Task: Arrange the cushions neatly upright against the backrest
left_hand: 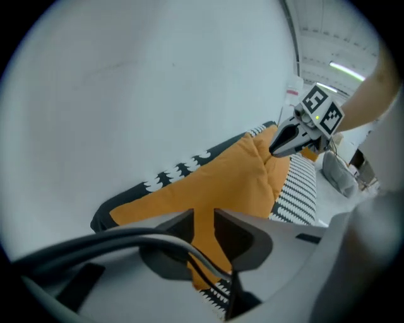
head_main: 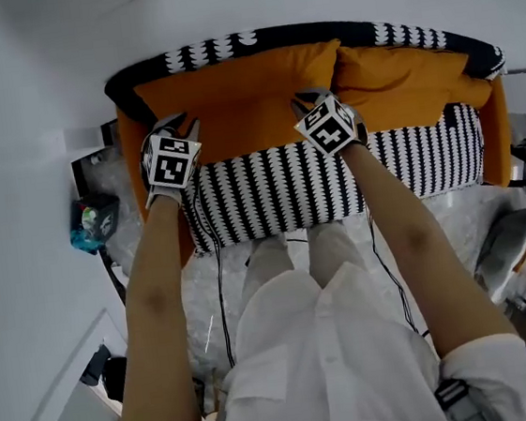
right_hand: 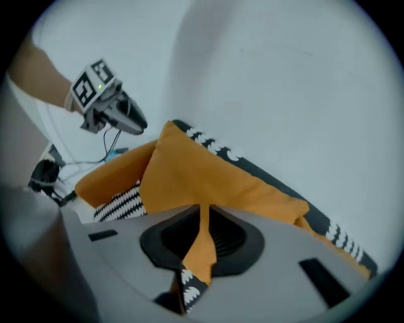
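A large orange cushion (head_main: 240, 94) leans upright against the sofa's black-and-white backrest (head_main: 318, 33). A second orange cushion (head_main: 399, 76) leans beside it on the right. My left gripper (head_main: 182, 121) is at the big cushion's lower left corner. Its jaws stand apart in the left gripper view (left_hand: 203, 221), with the orange corner (left_hand: 221, 183) between them. My right gripper (head_main: 312, 98) is at the lower right corner. In the right gripper view (right_hand: 203, 217) its jaws pinch a thin fold of the orange cushion (right_hand: 202, 176).
The patterned seat (head_main: 270, 190) stands between me and the cushions, with orange armrests (head_main: 497, 131) at the sides. A white wall rises behind the sofa. A teal item (head_main: 90, 224) and cables lie on the floor at left, and a grey chair (head_main: 507, 243) stands at right.
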The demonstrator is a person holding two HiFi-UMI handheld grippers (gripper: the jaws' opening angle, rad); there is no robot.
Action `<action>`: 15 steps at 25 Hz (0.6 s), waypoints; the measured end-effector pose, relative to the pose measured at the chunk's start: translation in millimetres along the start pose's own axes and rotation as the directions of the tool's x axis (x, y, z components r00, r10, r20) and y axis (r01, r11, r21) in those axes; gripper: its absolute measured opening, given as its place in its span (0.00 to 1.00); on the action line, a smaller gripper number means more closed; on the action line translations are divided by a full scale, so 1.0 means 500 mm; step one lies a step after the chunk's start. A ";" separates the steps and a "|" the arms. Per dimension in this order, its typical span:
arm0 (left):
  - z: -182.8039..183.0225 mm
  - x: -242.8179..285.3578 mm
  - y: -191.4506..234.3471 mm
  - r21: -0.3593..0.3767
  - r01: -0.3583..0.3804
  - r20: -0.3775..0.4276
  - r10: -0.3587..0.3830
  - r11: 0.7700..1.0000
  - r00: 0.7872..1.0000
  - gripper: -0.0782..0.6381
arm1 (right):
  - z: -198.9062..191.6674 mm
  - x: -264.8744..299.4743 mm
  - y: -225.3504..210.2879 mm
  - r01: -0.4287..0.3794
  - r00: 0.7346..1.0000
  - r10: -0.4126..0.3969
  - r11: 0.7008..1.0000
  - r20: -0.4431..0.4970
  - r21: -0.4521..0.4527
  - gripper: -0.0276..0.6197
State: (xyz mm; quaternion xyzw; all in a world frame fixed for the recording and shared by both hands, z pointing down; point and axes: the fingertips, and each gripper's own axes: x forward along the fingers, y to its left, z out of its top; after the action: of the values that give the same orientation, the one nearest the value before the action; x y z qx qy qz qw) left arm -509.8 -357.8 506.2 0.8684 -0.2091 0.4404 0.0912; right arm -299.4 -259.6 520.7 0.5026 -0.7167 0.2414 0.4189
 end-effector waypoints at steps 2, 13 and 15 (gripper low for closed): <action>0.016 -0.053 -0.020 -0.044 0.017 0.080 -0.013 0.999 0.997 0.26 | 0.011 -0.062 -0.003 0.012 0.998 -0.019 0.993 0.063 0.116 0.13; 0.175 -0.355 -0.137 -0.247 0.230 0.596 -0.040 0.941 0.802 0.15 | 0.054 -0.391 0.070 -0.150 0.853 -0.097 0.896 0.513 0.418 0.06; 0.190 -0.398 -0.163 -0.245 0.252 0.647 -0.036 0.936 0.761 0.14 | 0.047 -0.443 0.079 -0.143 0.828 -0.140 0.883 0.544 0.446 0.06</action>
State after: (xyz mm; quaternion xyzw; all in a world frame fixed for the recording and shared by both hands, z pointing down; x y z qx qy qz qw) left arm -509.0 -261.2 291.9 0.9527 -0.2272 0.0742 0.1879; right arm -312.6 -147.9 324.6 0.6363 -0.7280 0.2490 0.0554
